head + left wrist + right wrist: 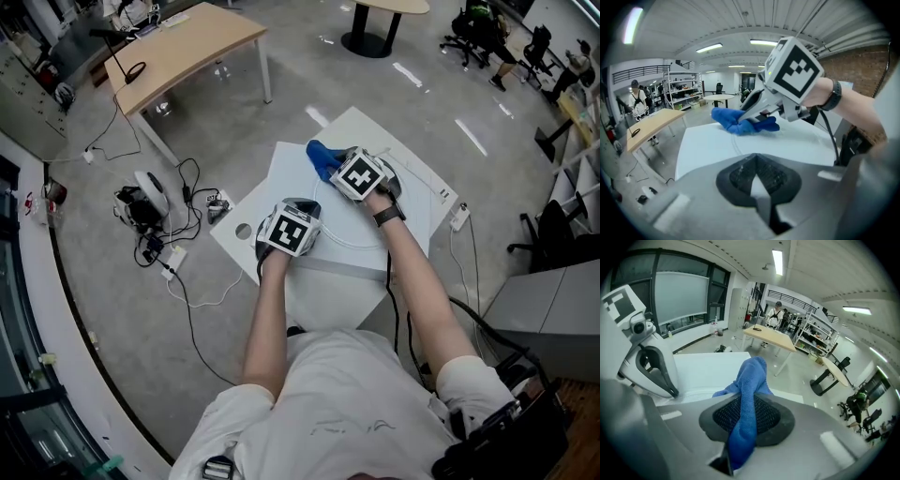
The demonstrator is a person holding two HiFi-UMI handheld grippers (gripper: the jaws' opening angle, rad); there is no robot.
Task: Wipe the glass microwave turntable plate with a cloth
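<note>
The clear glass turntable plate (349,240) lies flat on the white table (281,173); only its rim arc shows plainly. My left gripper (298,208) sits at the plate's near-left edge, and a pale sliver of the rim (758,183) is pinched between its jaws. In the right gripper view its tips (672,392) meet the plate's rim (701,391). My right gripper (336,165) is shut on a blue cloth (321,157) and presses it on the plate's far side. The cloth (751,376) trails out forward between the pads and bunches under the right gripper (746,117) as a blue wad (729,119).
A power strip (459,217) hangs off the table's right corner. On the floor to the left lie cables and a headset (150,202). A wooden desk (178,47) stands at the back left and a round table (384,9) further back. A person (776,310) stands far off.
</note>
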